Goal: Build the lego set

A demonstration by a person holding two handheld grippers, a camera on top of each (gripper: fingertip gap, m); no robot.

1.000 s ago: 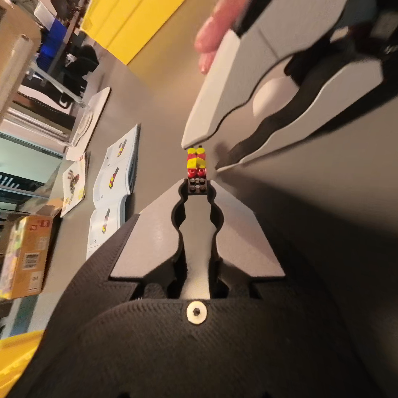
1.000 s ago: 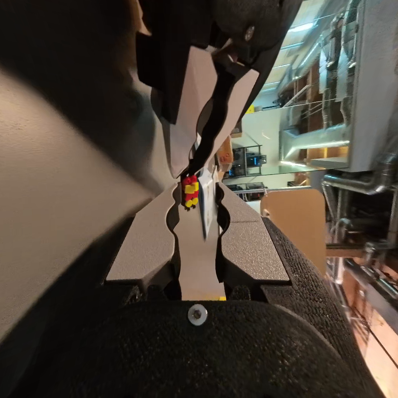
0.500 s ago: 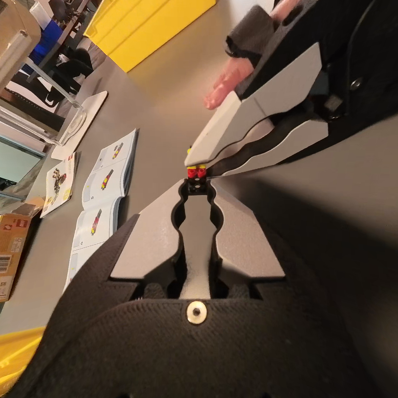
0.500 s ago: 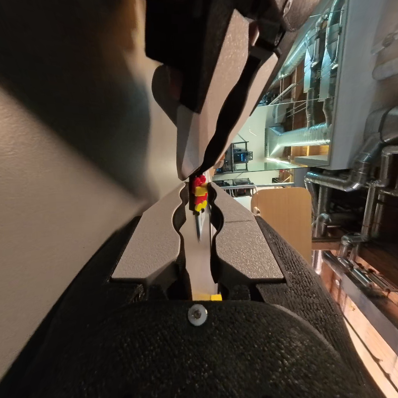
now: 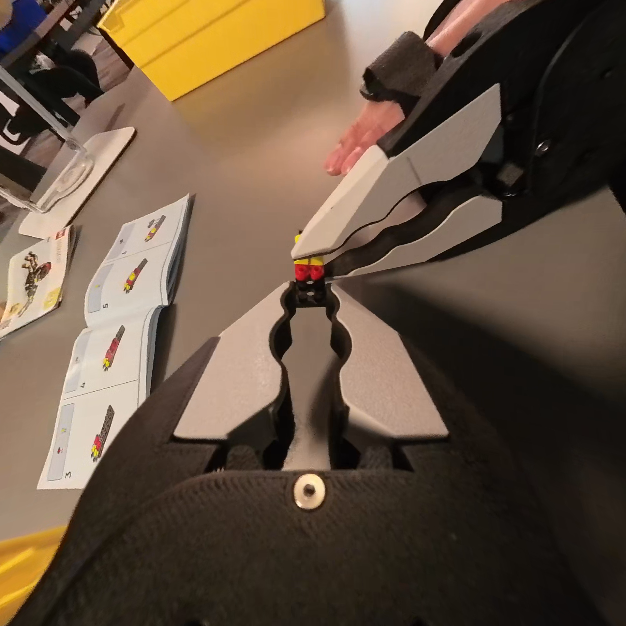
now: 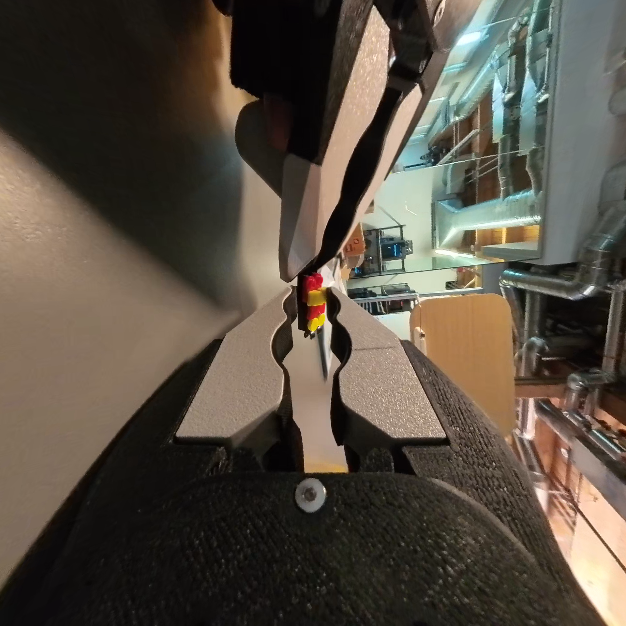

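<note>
A small lego assembly (image 5: pixel 309 271), a black plate carrying red and yellow bricks, is held above the grey table (image 5: pixel 257 142). My left gripper (image 5: pixel 310 292) is shut on its black near end. My right gripper (image 5: pixel 313 260) comes in from the upper right and covers the yellow far end. In the right wrist view the assembly (image 6: pixel 313 305) sits on edge between my right gripper's (image 6: pixel 312 298) closed-in fingers, while the left gripper (image 6: pixel 301 271) comes down from above onto its red end. The plate's far part is hidden in the left wrist view.
An open instruction booklet (image 5: pixel 135 305) and a second leaflet (image 5: pixel 34 271) lie at the left. A white board with a glass stand (image 5: pixel 84 169) is behind them, a yellow bin (image 5: pixel 216 44) at the back. A person's fingers (image 5: pixel 362 145) hold the right gripper. The grippers are tip to tip, or close to it.
My right gripper has moved in over the assembly's far end and its fingers have closed around it. The left gripper has kept its hold on the black end.
</note>
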